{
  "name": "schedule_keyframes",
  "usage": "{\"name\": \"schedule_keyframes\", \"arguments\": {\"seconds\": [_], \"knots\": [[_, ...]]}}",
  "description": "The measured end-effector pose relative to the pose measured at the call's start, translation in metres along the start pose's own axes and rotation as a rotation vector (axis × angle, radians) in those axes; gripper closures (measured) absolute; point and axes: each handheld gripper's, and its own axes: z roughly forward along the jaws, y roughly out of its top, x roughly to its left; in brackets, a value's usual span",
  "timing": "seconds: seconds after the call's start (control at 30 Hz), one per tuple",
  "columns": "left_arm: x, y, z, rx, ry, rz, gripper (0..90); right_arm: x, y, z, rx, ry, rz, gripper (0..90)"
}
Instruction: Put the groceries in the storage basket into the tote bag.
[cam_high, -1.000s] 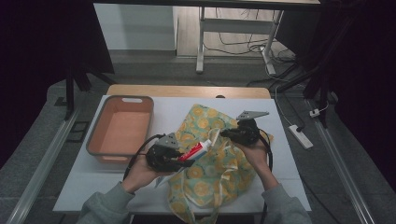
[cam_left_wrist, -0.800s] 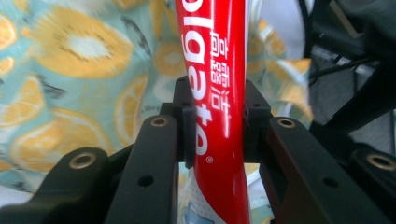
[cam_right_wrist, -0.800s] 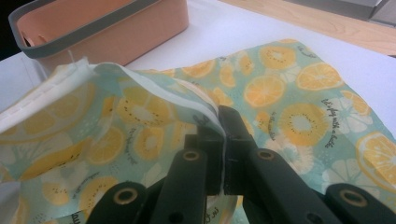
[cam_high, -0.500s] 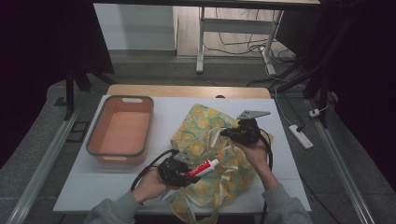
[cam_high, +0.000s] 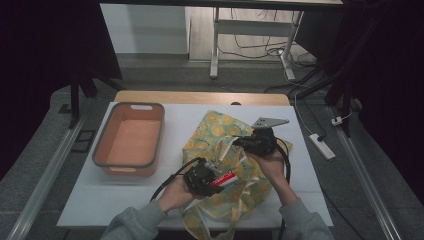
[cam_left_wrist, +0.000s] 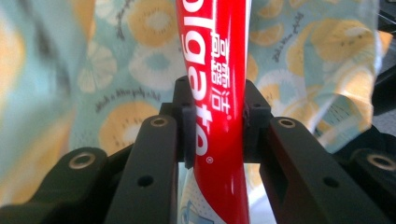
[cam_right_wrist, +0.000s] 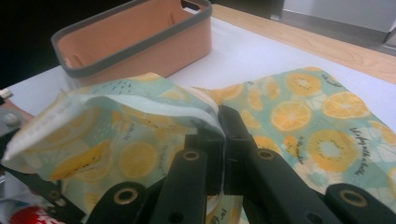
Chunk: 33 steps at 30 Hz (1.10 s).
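Note:
A red and white toothpaste tube (cam_left_wrist: 212, 84) stands clamped between the jaws of my left gripper (cam_left_wrist: 215, 119). In the high view this gripper (cam_high: 214, 176) hovers over the near part of a cloth bag (cam_high: 220, 127) printed with orange and kiwi slices, and the tube (cam_high: 226, 178) points right. My right gripper (cam_high: 237, 142) is shut on the bag's upper edge and holds it lifted. In the right gripper view the pinched fabric edge (cam_right_wrist: 212, 119) folds over the jaws of that gripper (cam_right_wrist: 222, 140), and the bag's mouth gapes to the left.
An orange basket (cam_high: 152, 117) with a grey rim sits empty on the left of the white table top (cam_high: 100, 200). The bag's straps (cam_high: 245, 192) trail toward the near edge. A power strip (cam_high: 321, 146) lies on the floor to the right.
My left gripper has carried the toothpaste tube toward the near edge and to the right, closer to the lifted bag edge. The right gripper has stayed where it was.

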Motion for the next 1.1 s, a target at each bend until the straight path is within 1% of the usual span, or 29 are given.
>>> {"name": "schedule_keyframes", "arguments": {"seconds": [0.03,0.1,0.23,0.3,0.4,0.53,0.67,0.77,0.83,0.9,0.93,1.03,1.1], "knots": [[0.0,0.002,0.0,-0.003,0.001,0.004,72.7,0.001,0.0,0.0,-0.002,0.003,-0.001,88.4],[0.001,0.009,0.0,-0.014,0.02,0.014,72.7,0.002,0.001,-0.001,-0.009,0.012,0.003,88.4],[0.005,0.018,0.004,-0.029,0.056,0.018,72.6,0.004,0.003,-0.001,-0.02,0.027,0.003,88.4],[0.008,0.02,0.008,-0.033,0.065,0.016,72.5,0.006,0.004,-0.001,-0.026,0.03,0.002,88.4],[0.011,0.023,0.017,-0.043,0.101,0.018,72.5,0.006,0.004,-0.001,-0.031,0.031,0.002,88.4],[0.012,0.028,0.026,-0.062,0.111,0.014,72.5,0.006,0.004,-0.002,-0.04,0.031,0.012,88.5],[0.012,0.032,0.036,-0.079,0.136,0.006,72.2,0.004,0.003,-0.003,-0.051,0.03,0.022,88.5],[0.013,0.033,0.045,-0.062,0.144,0.005,72.2,0.002,0.002,-0.003,-0.058,0.028,0.033,88.5],[0.013,0.034,0.051,-0.044,0.153,0.012,72.1,0.001,0.001,-0.003,-0.058,0.026,0.038,88.5],[0.012,0.035,0.057,-0.034,0.17,0.017,72.0,0.0,0.001,-0.003,-0.057,0.023,0.039,88.5],[0.012,0.035,0.058,-0.033,0.174,0.013,71.9,0.0,0.001,-0.003,-0.057,0.021,0.04,88.5],[0.013,0.036,0.064,-0.025,0.178,0.012,71.4,-0.002,0.0,-0.003,-0.051,0.017,0.044,88.5],[0.014,0.036,0.068,-0.008,0.175,0.01,70.5,-0.004,-0.001,-0.002,-0.05,0.013,0.048,88.5]]}}
